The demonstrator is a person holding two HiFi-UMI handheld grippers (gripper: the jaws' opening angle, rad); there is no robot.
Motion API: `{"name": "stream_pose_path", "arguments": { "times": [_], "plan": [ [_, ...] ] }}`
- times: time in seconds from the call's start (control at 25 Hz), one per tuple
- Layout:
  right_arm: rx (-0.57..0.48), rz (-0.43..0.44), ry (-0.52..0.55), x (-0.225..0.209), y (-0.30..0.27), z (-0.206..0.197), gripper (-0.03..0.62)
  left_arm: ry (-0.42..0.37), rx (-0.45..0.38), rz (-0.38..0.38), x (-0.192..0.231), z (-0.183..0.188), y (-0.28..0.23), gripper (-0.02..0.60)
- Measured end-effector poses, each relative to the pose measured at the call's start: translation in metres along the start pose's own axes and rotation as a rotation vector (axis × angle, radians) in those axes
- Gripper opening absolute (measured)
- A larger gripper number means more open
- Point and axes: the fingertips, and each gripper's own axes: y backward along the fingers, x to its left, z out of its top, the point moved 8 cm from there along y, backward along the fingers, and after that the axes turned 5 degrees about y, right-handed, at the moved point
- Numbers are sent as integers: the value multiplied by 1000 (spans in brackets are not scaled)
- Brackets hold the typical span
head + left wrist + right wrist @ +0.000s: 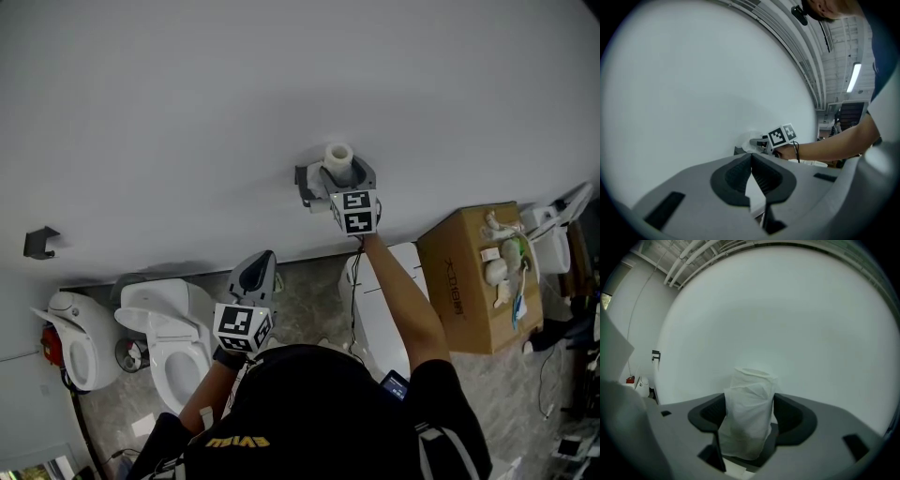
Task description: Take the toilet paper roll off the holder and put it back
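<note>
The toilet paper roll (pixel 750 385) looks light, soft and easily crushed, so it wants a gentle hold across its middle, not at its hollow ends. It stands upright between the wide-set jaws of the right gripper (pixel 750 401), both pads against its sides, close by the holder (pixel 307 184) on the wall (pixel 187 112). The left gripper (pixel 751 157) hangs well apart, jaws together on nothing.

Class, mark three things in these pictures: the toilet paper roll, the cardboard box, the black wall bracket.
toilet paper roll (pixel 747 413): right gripper view, middle of its wrinkled side.
cardboard box (pixel 461 286): head view, its brown top face.
black wall bracket (pixel 39 242): head view, its dark body.
</note>
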Motion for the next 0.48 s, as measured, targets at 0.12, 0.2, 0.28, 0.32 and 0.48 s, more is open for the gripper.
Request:
{"name": "stream_pose_path", "arguments": {
  "times": [0.12,0.2,0.28,0.32,0.48],
  "plan": [
    [3,0,4,-2,1,1,310,4,-2,-3,0,0,-1,11],
    [0,0,0,0,1,1,310,1,0,-3,2,0,0,11],
    [2,-3,-4,0,4,0,310,-1,2,-5,2,0,1,11],
    [4,-6,-5,0,6,-1,310,-3,2,-6,2,1,0,11],
    [5,-7,-12,0,13,-3,310,-9,-9,4,8,5,-1,11]
  ]
}}
